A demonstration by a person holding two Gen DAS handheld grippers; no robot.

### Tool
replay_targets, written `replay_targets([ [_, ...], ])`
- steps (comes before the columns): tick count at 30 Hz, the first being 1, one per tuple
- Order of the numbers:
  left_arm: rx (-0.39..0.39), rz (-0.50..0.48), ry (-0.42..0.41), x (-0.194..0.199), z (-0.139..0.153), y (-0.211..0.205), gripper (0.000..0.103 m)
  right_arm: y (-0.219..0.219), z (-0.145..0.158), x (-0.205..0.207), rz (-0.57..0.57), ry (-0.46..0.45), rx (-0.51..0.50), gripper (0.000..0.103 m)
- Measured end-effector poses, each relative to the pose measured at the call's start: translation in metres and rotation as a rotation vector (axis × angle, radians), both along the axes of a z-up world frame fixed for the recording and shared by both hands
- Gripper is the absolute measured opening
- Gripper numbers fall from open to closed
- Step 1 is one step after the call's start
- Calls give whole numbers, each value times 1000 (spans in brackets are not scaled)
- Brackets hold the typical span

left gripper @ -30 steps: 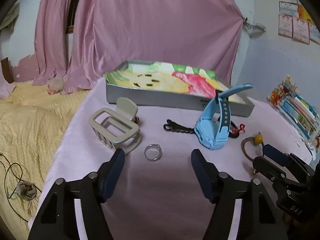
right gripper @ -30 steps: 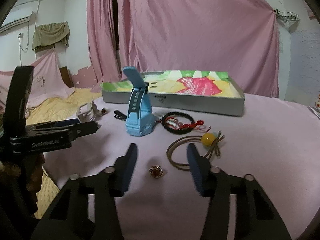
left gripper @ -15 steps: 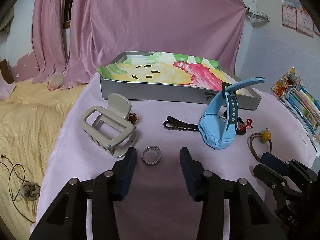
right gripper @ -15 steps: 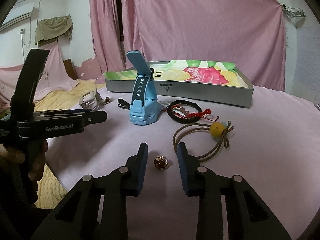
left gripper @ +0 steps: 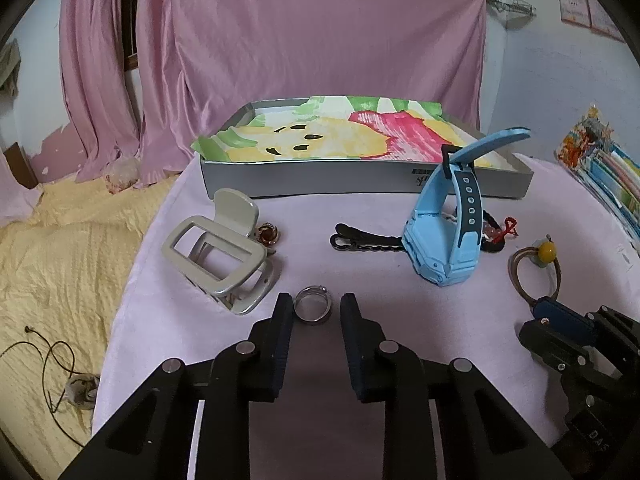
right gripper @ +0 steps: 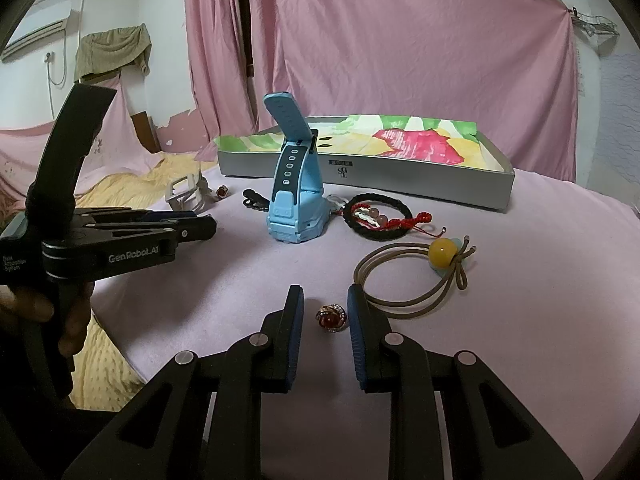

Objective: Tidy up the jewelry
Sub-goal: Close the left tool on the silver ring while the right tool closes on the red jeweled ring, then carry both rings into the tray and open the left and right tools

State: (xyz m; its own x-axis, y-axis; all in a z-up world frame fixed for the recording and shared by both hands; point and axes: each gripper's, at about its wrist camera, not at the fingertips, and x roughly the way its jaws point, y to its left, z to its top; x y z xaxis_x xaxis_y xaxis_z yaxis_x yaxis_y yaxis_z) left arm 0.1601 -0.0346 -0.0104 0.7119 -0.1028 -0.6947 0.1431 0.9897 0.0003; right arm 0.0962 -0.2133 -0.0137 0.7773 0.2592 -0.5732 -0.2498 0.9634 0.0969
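Observation:
A silver ring [left gripper: 313, 309] lies on the pink-covered table between the fingers of my left gripper [left gripper: 316, 298], which is narrowed around it but still open; the left pad is nearly on it. A gold ring with a red stone [right gripper: 331, 317] lies between the fingers of my right gripper [right gripper: 325, 290], also open with a small gap on each side. Behind stands a grey tray box [left gripper: 360, 184] lined with colourful paper. The right gripper [left gripper: 560, 320] shows low on the right in the left wrist view; a hand [right gripper: 36, 312] holds the left gripper [right gripper: 120, 236].
On the table lie a beige claw clip [left gripper: 220, 256], another red-stone ring [left gripper: 269, 234], a black hair clip [left gripper: 360, 242], a blue watch [left gripper: 444, 236], a black bracelet [right gripper: 380, 216] and a hair tie with a yellow bead [right gripper: 420, 276]. A yellow blanket [left gripper: 60, 260] lies left of the table edge.
Both grippers have moved forward and narrowed: the left one now brackets the silver ring, the right one the red-stone ring. Both rings stay on the table.

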Motion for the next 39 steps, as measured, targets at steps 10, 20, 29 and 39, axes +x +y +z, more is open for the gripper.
replay_targets([
  [10,22,-3,20,5,2,-5,20,-2,0,3,9,4,-3,18],
  [20,-94,-38,-2,-3,4,-3,19,-6,3,6,8,-14,12,13],
  [29,-181,-74,-112,-3,31,-8,19,-25,41,27,1,-81,55,13],
  [39,-205,-16,-138,57,66,11,19,-32,79,107,27,-106,65,13],
])
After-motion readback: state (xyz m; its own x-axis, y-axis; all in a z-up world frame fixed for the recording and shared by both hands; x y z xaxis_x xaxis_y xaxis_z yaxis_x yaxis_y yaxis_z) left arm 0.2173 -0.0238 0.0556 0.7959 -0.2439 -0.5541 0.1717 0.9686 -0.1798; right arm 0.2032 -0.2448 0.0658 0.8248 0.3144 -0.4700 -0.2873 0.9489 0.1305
